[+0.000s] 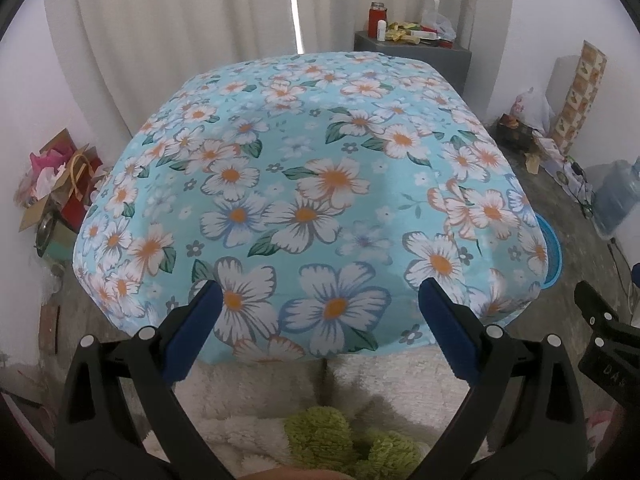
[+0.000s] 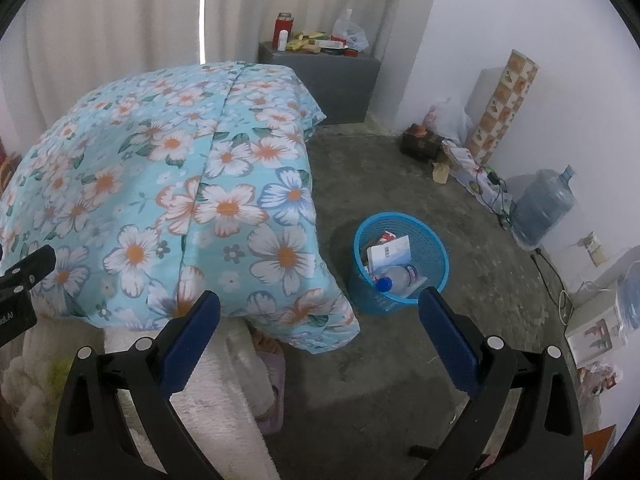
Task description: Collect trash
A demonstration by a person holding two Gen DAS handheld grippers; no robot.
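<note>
**Both hands empty, bin already loaded**

The left gripper [image 1: 320,312] and right gripper [image 2: 320,312] both hang with fingers spread wide, holding nothing. The blue bin [image 2: 400,264] stands on the bare floor [image 2: 400,380] just beside the flowered bedcover [image 1: 304,168], with a plastic bottle [image 2: 396,276] and papers inside. No loose trash shows on the bed; the step looks like searching, so next calls for spotting another piece

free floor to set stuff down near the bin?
Bare concrete floor in front of the blue trash basket, and between it and the floral bedspread. Also open behind the basket, toward the grey cabinet. Crowded along the right wall: water jug, cables, boxes.
</note>
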